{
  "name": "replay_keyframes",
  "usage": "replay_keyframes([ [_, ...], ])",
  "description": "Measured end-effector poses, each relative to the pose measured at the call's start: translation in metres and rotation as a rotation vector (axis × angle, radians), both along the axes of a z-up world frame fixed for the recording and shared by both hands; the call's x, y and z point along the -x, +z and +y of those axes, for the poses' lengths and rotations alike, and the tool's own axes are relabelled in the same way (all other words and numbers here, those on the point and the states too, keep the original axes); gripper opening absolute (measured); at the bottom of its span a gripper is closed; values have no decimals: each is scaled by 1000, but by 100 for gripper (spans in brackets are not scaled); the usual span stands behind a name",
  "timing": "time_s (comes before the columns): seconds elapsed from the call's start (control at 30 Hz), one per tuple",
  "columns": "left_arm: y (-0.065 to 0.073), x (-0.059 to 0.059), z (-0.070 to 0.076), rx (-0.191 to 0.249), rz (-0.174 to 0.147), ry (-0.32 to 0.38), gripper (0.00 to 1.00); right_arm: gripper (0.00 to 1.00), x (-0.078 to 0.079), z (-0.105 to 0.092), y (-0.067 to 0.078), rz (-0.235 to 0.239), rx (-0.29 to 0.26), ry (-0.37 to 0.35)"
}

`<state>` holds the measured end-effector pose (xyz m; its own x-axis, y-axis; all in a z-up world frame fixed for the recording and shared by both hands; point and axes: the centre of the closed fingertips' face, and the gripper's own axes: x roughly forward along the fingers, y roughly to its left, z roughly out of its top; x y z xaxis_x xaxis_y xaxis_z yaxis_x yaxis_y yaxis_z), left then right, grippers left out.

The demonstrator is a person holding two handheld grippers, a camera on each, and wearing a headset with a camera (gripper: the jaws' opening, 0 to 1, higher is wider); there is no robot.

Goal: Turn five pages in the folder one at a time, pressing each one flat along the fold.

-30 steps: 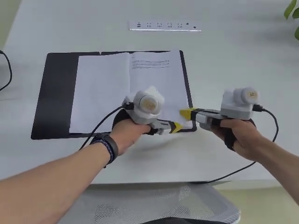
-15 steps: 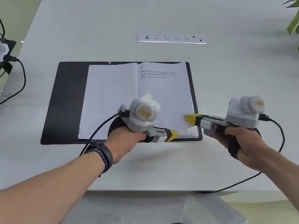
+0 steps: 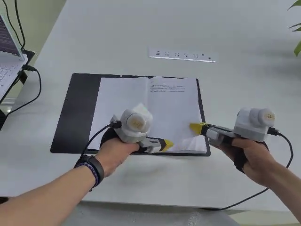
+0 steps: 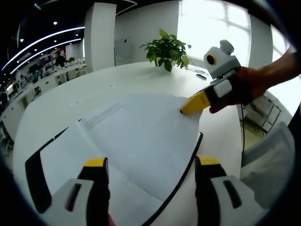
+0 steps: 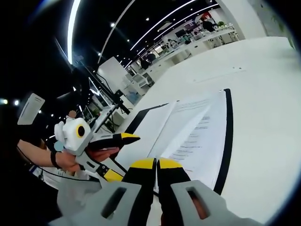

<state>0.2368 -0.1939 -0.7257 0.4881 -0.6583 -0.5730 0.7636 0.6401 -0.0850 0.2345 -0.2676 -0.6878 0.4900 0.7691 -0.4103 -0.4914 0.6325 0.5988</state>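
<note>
The right gripper (image 3: 196,127), jaws pinched together, touches the outer edge of the folder's (image 3: 77,113) right page (image 3: 174,110), likely to lift it; the left gripper (image 3: 164,145) hovers spread wide, ready to press.

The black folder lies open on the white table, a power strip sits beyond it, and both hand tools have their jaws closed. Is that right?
Not quite. The left gripper has its jaws wide apart, as the left gripper view shows; only the right gripper is shut. The folder does lie open on the table, with the power strip beyond it.
</note>
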Motion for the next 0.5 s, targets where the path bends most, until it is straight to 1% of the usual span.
replay_keyframes([
  [0.07, 2, 1, 7, 1, -3, 7, 75, 0, -2, 4, 5, -8, -8, -2],
  [0.3, 2, 4, 27, 3, -6, 30, 75, 0, -5, 19, 18, -38, -17, 11],
  [0.5, 4, 5, 40, 8, -11, 44, 76, 0, -6, 31, 24, -54, -19, 23],
])
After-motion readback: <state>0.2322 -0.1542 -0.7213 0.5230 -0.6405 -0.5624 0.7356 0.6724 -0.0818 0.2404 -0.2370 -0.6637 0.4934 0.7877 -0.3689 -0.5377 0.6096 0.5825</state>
